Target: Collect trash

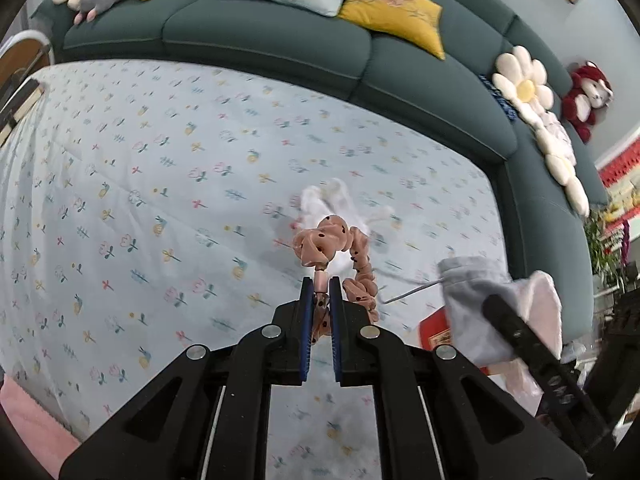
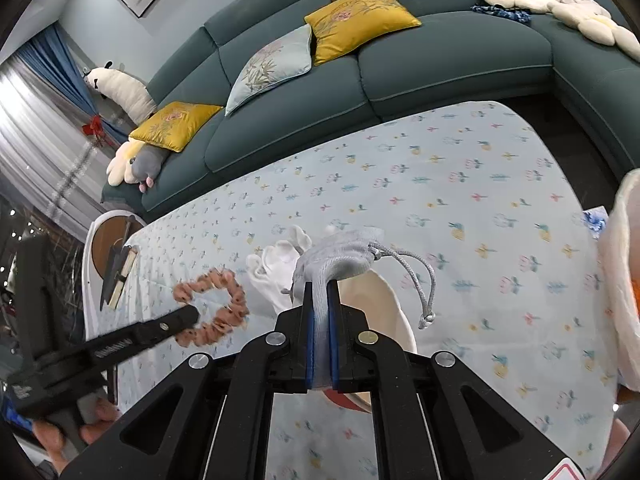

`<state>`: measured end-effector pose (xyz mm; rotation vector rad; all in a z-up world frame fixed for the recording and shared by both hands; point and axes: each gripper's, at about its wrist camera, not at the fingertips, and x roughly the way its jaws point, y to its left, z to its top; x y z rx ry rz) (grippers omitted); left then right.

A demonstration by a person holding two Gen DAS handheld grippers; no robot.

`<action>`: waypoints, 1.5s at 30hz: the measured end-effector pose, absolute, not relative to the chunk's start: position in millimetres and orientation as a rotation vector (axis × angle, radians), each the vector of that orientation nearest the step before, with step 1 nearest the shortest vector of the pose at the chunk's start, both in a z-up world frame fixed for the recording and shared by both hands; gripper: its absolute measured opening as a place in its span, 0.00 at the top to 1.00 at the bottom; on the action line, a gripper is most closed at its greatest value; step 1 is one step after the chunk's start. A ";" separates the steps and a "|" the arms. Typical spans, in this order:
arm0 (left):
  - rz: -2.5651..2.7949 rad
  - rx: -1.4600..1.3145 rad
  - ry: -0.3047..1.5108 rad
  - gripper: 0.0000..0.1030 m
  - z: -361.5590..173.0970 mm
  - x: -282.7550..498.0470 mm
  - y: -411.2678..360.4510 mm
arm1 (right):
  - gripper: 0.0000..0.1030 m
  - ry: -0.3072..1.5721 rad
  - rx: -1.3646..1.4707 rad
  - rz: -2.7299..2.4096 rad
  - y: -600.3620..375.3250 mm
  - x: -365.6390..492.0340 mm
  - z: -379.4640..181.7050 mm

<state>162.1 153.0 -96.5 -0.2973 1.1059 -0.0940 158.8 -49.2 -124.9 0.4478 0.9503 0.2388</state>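
Floral-clothed surface point(image 2: 460, 200) before the teal sofa: the left gripper point(image 1: 322, 292) fingers clamp a pink scrunchie point(image 1: 340, 248), the right gripper point(image 2: 321, 296) fingers pinch a grey drawstring pouch point(image 2: 340, 254); a white glove point(image 2: 276, 268) lies between them, about equally near both.

Glove point(image 2: 276, 270) between scrunchie point(image 2: 212, 308) (left), pouch point(image 2: 340, 256)

both grippers look alike — the left gripper point(image 1: 322, 292) and right gripper point(image 2: 320, 296) have matte black angular frames, round silver bolt heads at the linkages, blue ribbed pads lining the fingers point(image 1: 307, 320), thin pale rods beneath.
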 end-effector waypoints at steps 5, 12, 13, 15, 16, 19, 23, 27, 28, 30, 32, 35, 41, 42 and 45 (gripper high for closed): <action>-0.129 -0.262 1.105 0.93 -90.9 145.8 131.7 | 0.93 0.987 0.459 0.207 -70.0 128.5 -142.0; -0.185 -0.205 1.126 0.93 -95.3 126.2 97.3 | 0.91 1.010 0.477 0.168 -89.2 103.0 -158.4; -0.190 -0.200 1.127 0.93 -95.4 124.4 93.5 | 0.92 1.008 0.481 0.169 -91.4 100.7 -158.4; -0.202 -0.186 1.126 0.93 -93.6 120.9 85.6 | 0.94 0.997 0.491 0.165 -96.1 97.9 -156.8; -0.206 -0.181 1.125 0.93 -92.7 120.0 83.4 | 0.94 0.991 0.495 0.166 -98.0 97.3 -155.3; -0.219 -0.169 1.115 0.93 -86.9 118.0 74.8 | 0.95 0.961 0.496 0.163 -103.8 94.9 -145.7; -0.241 -0.155 1.096 0.93 -76.3 116.4 62.5 | 0.95 0.911 0.504 0.163 -114.1 94.9 -126.8; -0.259 -0.143 1.078 0.93 -66.6 113.4 52.1 | 0.94 0.881 0.534 0.164 -126.9 95.7 -113.0; -0.262 -0.140 1.075 0.92 -64.5 112.7 50.2 | 0.94 0.877 0.538 0.163 -129.1 95.6 -111.0; -0.269 -0.133 1.067 0.92 -60.3 110.8 46.0 | 0.91 0.864 0.544 0.155 -133.9 93.5 -106.8; -0.272 -0.127 1.063 0.92 -57.9 109.3 42.4 | 0.90 0.864 0.544 0.142 -137.7 92.2 -105.9; -0.275 -0.120 1.061 0.92 -56.9 107.6 39.8 | 0.90 0.877 0.564 0.133 -142.5 86.8 -113.1; -0.282 -0.104 1.068 0.92 -59.5 103.4 33.9 | 0.90 0.898 0.555 0.131 -146.0 74.7 -123.2; -0.285 -0.100 1.070 0.92 -60.2 102.6 32.2 | 0.90 0.900 0.557 0.129 -146.7 74.4 -123.4; -0.293 -0.096 1.074 0.92 -61.5 100.6 29.5 | 0.83 0.907 0.528 0.091 -148.6 69.8 -127.0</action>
